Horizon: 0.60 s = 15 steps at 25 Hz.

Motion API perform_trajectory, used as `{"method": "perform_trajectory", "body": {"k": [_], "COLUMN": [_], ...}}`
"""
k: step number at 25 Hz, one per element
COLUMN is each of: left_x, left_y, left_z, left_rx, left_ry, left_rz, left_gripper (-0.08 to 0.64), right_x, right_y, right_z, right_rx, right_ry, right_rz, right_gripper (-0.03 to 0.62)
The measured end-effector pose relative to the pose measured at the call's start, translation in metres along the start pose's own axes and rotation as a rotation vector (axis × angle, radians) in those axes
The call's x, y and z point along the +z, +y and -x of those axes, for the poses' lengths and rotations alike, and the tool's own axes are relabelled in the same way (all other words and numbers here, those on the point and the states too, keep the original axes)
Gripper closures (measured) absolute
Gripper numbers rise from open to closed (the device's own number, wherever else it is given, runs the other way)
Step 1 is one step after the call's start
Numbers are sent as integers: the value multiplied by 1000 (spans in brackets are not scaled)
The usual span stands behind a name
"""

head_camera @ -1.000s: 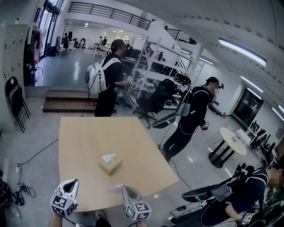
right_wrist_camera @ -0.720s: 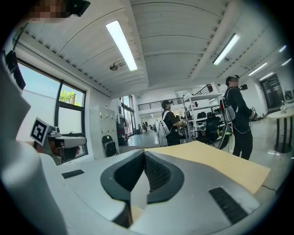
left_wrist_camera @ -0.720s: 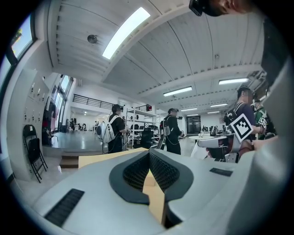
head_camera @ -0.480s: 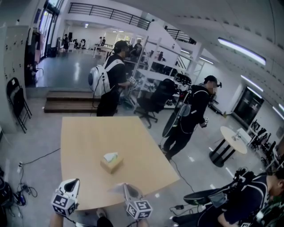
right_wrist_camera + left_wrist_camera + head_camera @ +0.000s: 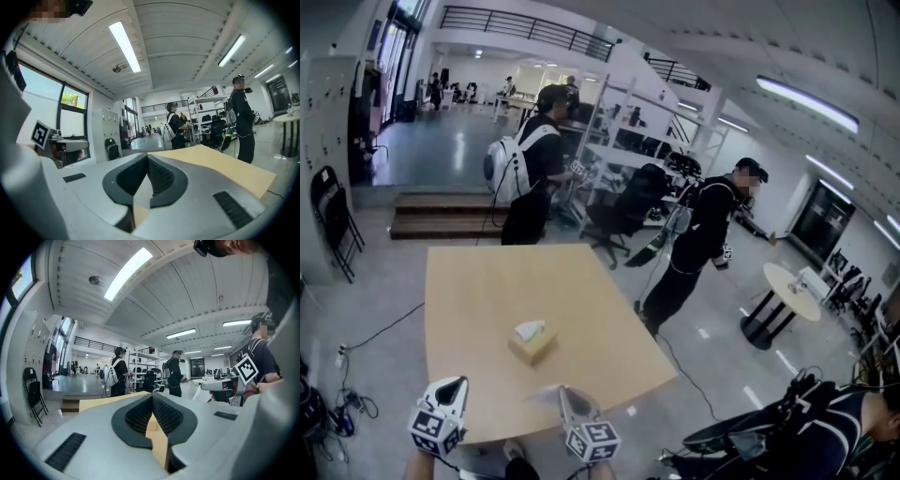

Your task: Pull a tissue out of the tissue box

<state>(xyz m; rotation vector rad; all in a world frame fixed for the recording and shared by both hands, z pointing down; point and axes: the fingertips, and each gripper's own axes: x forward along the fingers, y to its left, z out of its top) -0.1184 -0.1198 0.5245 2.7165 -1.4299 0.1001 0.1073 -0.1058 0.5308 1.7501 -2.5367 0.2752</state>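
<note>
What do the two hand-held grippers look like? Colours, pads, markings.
Both match. The left hand-held gripper and right hand-held gripper have smooth, pale grey-white shells. Dark ribbed pads line a V-shaped recess, and there are dark slots on the shell. Each carries a cube with black-and-white square markers. No cables show.

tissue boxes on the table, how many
1. The tissue box sits near the middle of the tan table, with a tissue poking out on top. No other shows.
</note>
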Motion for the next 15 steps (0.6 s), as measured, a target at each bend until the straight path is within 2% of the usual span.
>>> {"method": "perform_trajectory", "body": {"k": [15], "left_x": [4], "left_y": [-10], "left_z": [0], "left_rx": [3], "left_ry": [4], "left_rz": [-8], "left_gripper": [552], "right_x": [-3], "right_y": [-4], "right_z": [6], "right_rx": [7], "right_ry": [-8], "right_rz": [-10], "right_gripper": [591]}}
